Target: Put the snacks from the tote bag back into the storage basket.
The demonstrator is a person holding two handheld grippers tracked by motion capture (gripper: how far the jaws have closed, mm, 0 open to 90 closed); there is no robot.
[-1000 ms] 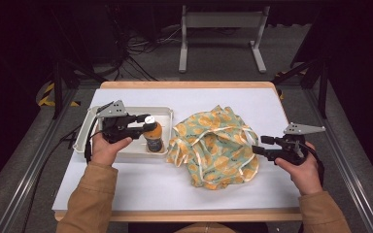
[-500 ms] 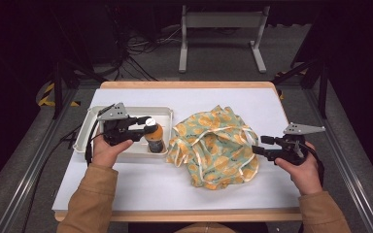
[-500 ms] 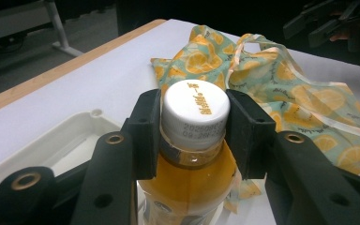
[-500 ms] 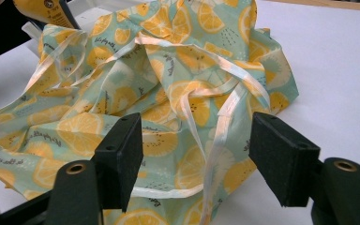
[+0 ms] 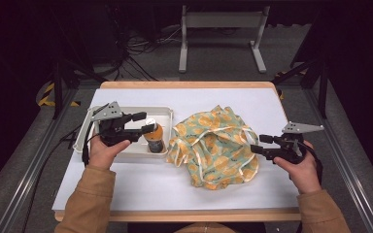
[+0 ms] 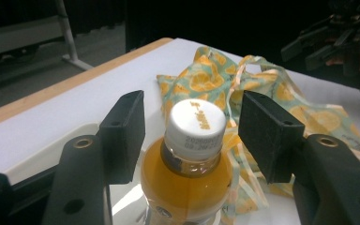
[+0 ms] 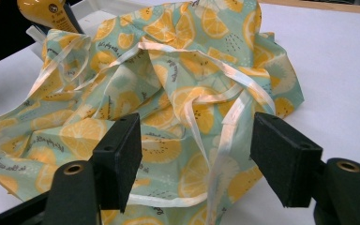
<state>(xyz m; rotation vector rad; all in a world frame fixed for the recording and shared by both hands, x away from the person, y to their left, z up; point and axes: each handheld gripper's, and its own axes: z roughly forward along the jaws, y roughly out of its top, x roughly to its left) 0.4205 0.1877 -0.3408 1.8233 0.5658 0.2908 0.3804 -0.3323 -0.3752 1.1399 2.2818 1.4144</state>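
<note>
An orange drink bottle (image 5: 154, 137) with a white cap (image 6: 195, 124) stands upright at the right end of a white tray (image 5: 126, 109). My left gripper (image 5: 147, 123) reaches in from the left around the bottle's neck. Its jaws have just been opening; both pads (image 6: 124, 133) stand clear of the cap with a gap on each side. A cloth bag (image 5: 213, 145) printed with orange slices lies crumpled at the table's middle. My right gripper (image 5: 257, 144) is open at the bag's right edge, its pads (image 7: 122, 159) on either side of a pale drawstring without touching the cloth (image 7: 168, 93).
The white-covered table (image 5: 175, 179) has a wooden rim. The tray's left part lies under my left hand. A metal stand (image 5: 221, 22) and cables sit on the dark floor beyond the far edge. The bottle's base (image 7: 44, 11) shows past the bag.
The left gripper's jaws have spread apart off the bottle, which stays standing in the tray. The right gripper and the bag are as before.
</note>
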